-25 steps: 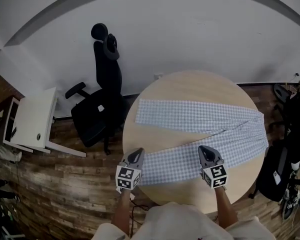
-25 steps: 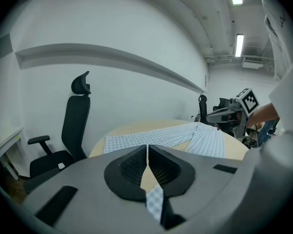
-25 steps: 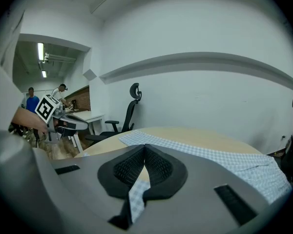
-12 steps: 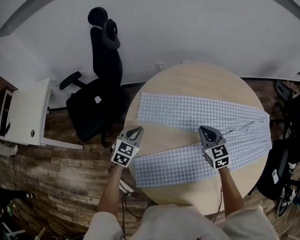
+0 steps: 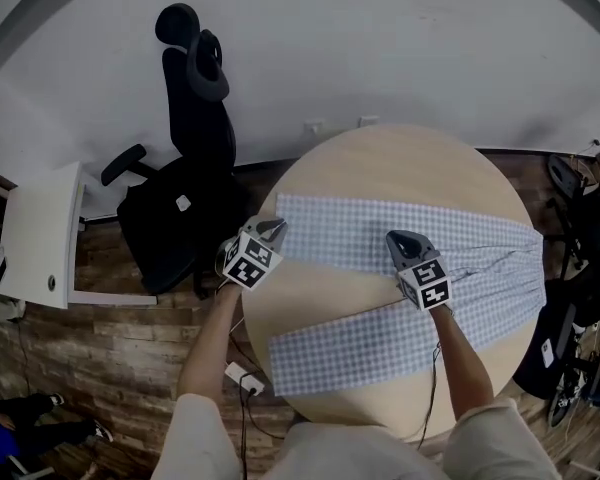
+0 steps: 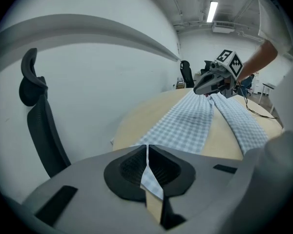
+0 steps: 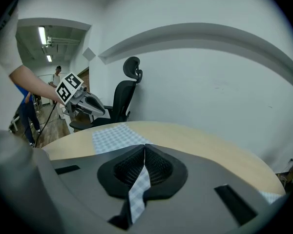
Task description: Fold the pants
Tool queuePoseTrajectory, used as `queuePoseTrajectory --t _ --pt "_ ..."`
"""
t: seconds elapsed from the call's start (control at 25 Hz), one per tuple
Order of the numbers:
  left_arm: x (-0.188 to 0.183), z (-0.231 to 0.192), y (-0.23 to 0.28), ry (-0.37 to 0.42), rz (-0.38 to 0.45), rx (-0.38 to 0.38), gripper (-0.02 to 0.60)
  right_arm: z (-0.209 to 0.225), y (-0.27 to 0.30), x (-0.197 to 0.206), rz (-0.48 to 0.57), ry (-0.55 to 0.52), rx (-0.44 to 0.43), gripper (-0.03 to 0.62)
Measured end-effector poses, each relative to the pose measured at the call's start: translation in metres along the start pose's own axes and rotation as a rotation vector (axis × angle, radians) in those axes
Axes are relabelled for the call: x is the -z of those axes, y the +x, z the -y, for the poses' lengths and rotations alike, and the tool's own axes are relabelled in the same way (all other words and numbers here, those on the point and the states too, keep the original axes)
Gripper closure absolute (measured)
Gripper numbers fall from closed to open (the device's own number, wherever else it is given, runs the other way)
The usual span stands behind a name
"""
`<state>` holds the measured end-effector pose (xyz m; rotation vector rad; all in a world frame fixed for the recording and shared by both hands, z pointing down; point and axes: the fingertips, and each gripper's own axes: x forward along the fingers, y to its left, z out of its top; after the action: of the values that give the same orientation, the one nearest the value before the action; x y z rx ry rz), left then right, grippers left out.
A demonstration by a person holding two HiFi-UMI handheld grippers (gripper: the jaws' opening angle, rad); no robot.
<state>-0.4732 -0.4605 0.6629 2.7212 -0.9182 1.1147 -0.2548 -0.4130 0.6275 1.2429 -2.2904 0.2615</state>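
Blue-checked pants (image 5: 340, 230) lie flat on a round wooden table (image 5: 400, 163), waist at the right, the two legs spread toward the left. The near leg (image 5: 350, 340) lies apart from the far one. My left gripper (image 5: 277, 226) is shut over the far leg's hem; the left gripper view (image 6: 147, 146) shows that leg (image 6: 190, 123) stretching away. My right gripper (image 5: 392, 236) is shut over the middle of the far leg (image 7: 115, 136). In both gripper views checked cloth shows only through the gap behind the pads. Nothing looks lifted.
A black office chair (image 5: 185, 198) stands just left of the table, close to my left hand. A white cabinet (image 5: 35, 238) is farther left. A power adapter (image 5: 242, 376) lies on the wooden floor. Dark gear (image 5: 580, 268) crowds the table's right side.
Both grippers, shut throughout, have moved from the near leg across the bare wood to the far leg. The near leg has stayed where it lay.
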Motion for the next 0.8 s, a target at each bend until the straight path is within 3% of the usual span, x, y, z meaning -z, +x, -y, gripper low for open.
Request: queuePoseTrajectory --t 0.16,0.28,0.56,0.6,0.64,0.72,0.8 --pt "0.005 -0.027 0.033 0.07 -0.066 0.023 0.543 0.015 0.036 0.005 -0.062 -0.041 -0.048 0.565" --pt "0.01 -0.042 0.054 0.164 -0.138 0.049 0.541 0.024 0.062 0.012 -0.127 -0.117 -0.088 0.565" --pt "0.03 -0.056 0.086 0.45 -0.324 0.158 0.54 0.049 0.109 0.05 -0.378 -0.566 -0.179 0.563" --pt "0.033 -0.057 0.088 0.468 -0.344 0.174 0.533 0.054 0.112 0.057 -0.419 -0.607 -0.203 0.562" --pt "0.035 -0.059 0.091 0.479 -0.362 0.191 0.485 0.06 0.114 0.063 -0.455 -0.635 -0.228 0.558" --pt "0.038 -0.062 0.095 0.497 -0.393 0.223 0.428 0.076 0.115 0.072 -0.516 -0.655 -0.277 0.522" --pt "0.041 -0.065 0.098 0.521 -0.422 0.246 0.428 0.092 0.11 0.081 -0.581 -0.659 -0.333 0.454"
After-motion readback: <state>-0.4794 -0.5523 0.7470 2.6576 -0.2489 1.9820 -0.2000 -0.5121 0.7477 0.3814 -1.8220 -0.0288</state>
